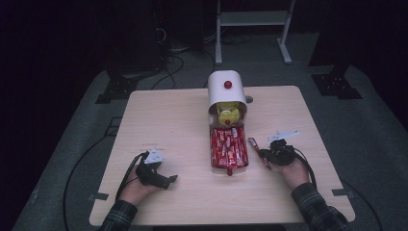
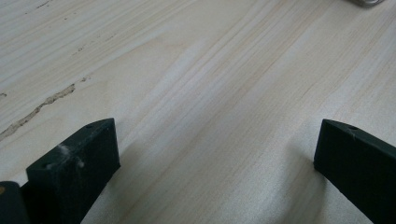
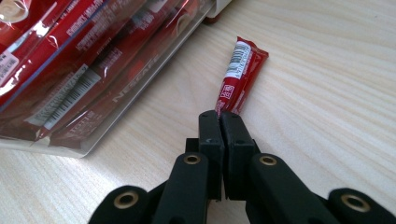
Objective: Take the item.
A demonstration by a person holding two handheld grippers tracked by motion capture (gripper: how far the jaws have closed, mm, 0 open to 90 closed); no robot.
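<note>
— Why is the right gripper [image 3: 219, 114] pressed together like that?

— It is pinching the near end of a single red sachet [image 3: 240, 74]; the jaws meet on the crimped edge, because the flat seal is the thinnest and stiffest part to grab; the rest of the sachet lies along the wooden table [image 3: 327, 102], pointing away from the hand, just beside the clear tray [image 3: 140, 91] but not touching it.

— And the tray itself?

— It slides out from under the white dispenser [image 1: 226, 89], full of the same red sachets [image 1: 227, 147] laid lengthwise; that keeps them stacked flat, so one can be drawn out by its end; above the tray, yellow packets [image 1: 229, 113] sit in the dispenser's opening.

— Is the sachet coming out of the tray or going in?

— I cannot tell; it sits to the tray's right, in the high view between the tray and the right hand [image 1: 293, 171].

— What about the left gripper [image 2: 215, 154]?

— Its jaws stand spread wide with nothing between them, resting low over bare wood; I judge it is parked on the near left, well apart from the tray, to leave the right one room.
</note>
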